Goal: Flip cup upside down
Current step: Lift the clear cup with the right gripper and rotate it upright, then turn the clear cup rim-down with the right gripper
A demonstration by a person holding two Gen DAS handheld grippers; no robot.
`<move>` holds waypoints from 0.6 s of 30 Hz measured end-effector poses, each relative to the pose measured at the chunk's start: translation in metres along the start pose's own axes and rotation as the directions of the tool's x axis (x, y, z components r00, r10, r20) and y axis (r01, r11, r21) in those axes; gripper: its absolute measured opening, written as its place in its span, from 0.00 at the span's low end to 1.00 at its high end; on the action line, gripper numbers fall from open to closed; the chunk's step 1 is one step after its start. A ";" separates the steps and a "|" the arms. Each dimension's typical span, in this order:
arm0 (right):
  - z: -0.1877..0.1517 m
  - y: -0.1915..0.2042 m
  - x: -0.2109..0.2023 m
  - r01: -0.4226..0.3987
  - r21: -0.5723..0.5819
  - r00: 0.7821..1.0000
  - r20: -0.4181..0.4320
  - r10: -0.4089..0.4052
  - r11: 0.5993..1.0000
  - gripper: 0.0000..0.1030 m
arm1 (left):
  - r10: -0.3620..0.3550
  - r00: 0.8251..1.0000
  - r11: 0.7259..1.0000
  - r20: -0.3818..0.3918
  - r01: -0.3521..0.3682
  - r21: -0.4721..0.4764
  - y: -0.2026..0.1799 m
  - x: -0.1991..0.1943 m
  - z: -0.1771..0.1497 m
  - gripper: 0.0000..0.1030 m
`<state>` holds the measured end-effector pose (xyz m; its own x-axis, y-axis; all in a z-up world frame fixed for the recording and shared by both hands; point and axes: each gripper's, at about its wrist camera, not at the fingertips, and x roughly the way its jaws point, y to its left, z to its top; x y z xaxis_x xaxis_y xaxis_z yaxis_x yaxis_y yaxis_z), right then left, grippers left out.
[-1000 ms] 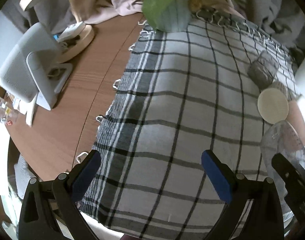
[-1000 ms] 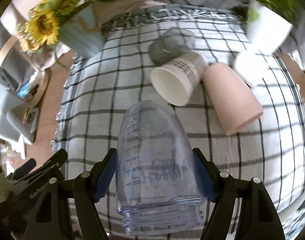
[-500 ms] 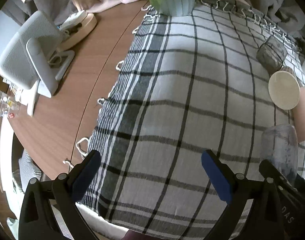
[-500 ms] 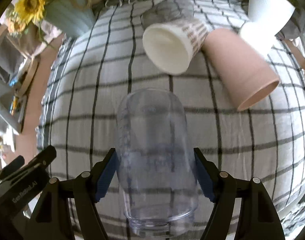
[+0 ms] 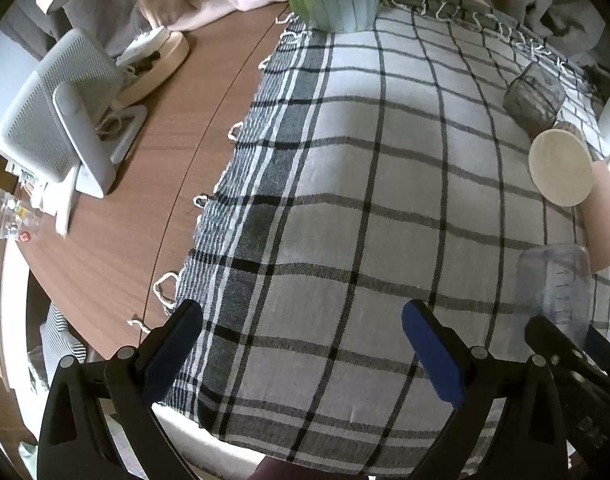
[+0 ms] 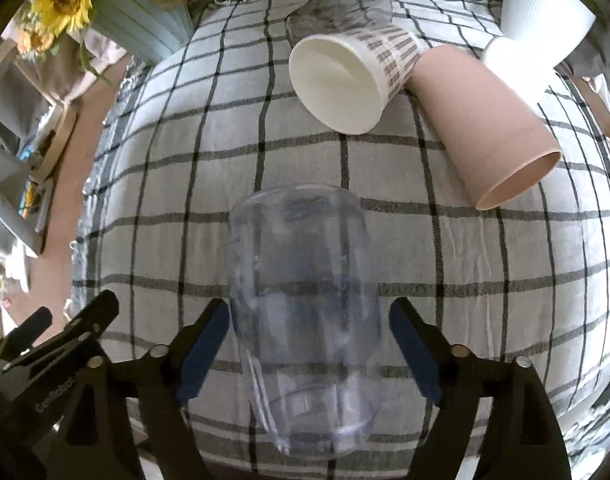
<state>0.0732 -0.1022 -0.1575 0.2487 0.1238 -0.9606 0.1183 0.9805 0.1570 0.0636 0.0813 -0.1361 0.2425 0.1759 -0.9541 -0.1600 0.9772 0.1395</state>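
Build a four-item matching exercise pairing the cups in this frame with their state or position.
Things:
1. clear measuring cup
2. white paper cup
3. pink cup
4. dark glass

States:
A. on its side, mouth toward right front
B. farthest back, behind the paper cup
C. between the right gripper's fingers
D. on its side, white inside facing camera

Pairs: 1-C, 2-D, 3-A, 4-B

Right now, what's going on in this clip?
The right gripper brackets a clear plastic measuring cup standing upside down on the checked cloth, jaws apart and off its sides. The left gripper hangs open and empty. A white paper cup and a pink cup lie on their sides beyond.
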 end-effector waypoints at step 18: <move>-0.019 -0.091 -0.091 -0.007 0.218 0.988 0.151 -0.027 0.976 0.81 | -0.208 0.978 0.964 -0.019 0.208 0.167 -0.099 -0.041 0.004 0.99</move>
<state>0.0213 -0.1998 -0.0891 0.3873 0.0733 -0.9190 0.3230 0.9229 0.2098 0.0734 -0.0222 -0.1092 0.2524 -0.0331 -0.9671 0.0557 0.9983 -0.0197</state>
